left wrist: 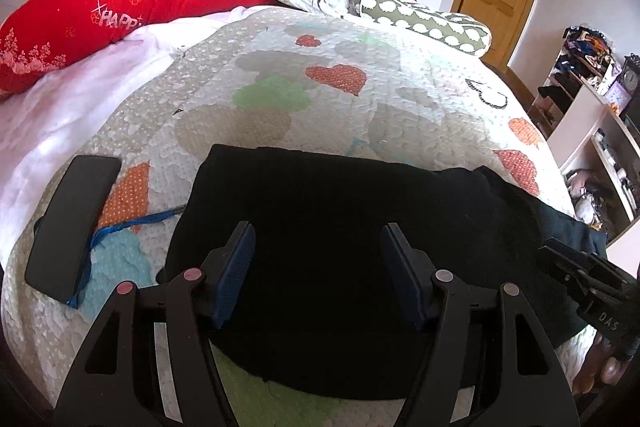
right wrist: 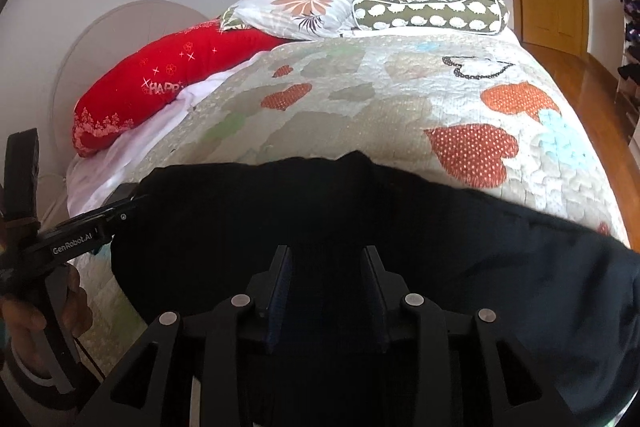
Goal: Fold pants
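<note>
Black pants (left wrist: pixel 340 247) lie folded in a flat stack on the bed's patterned quilt (left wrist: pixel 360 99), near its front edge. Left gripper (left wrist: pixel 318 243) hangs over the pants, fingers apart, nothing between them. Right gripper (right wrist: pixel 327 265) also above the pants, fingers partly apart, not clamping; whether the tips touch the dark cloth, can't tell. Black phone (left wrist: pixel 72 223) with a blue strap (left wrist: pixel 120 231) sits on the quilt left of the pants. Red pillow (left wrist: pixel 120 7) at the far side.
</note>
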Motion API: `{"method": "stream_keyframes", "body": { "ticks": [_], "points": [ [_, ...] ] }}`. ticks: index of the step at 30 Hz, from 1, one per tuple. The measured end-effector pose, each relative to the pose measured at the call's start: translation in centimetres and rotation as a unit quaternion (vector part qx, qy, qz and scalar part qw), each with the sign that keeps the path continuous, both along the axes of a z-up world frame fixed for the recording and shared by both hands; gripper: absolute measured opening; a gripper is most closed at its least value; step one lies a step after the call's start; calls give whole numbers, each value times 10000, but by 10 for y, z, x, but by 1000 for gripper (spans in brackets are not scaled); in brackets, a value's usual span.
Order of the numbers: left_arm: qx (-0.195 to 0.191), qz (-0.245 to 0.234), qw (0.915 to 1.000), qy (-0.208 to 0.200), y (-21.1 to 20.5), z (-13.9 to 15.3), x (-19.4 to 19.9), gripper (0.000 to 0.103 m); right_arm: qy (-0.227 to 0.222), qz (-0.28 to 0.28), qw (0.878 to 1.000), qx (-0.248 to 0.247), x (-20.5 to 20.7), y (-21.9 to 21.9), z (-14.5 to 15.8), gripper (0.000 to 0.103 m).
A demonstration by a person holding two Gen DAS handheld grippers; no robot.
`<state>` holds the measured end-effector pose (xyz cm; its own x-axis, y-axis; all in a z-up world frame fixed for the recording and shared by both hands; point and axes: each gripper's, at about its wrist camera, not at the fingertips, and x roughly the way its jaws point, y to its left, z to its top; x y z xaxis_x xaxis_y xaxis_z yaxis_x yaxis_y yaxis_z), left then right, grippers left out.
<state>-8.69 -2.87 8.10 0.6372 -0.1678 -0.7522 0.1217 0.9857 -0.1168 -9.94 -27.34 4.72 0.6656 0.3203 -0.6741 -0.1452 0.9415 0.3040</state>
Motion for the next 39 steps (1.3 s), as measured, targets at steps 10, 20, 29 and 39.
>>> {"method": "stream_keyframes", "body": {
  "ticks": [10,20,29,39],
  "points": [
    [108,-106,9999,6,-13,-4,-11,65,117,15,9999,-27,-12,4,-7,37],
    [117,-248,9996,103,-29,-18,-13,65,347,-73,9993,-119,-24,-7,-31,38],
    [112,-488,9987,-25,-48,-14,-15,72,260,-188,9992,-218,-31,-17,-22,41],
    [228,-602,9978,147,-71,-32,-13,79,277,-318,9983,-399,-45,-37,-29,41]
  ]
}}
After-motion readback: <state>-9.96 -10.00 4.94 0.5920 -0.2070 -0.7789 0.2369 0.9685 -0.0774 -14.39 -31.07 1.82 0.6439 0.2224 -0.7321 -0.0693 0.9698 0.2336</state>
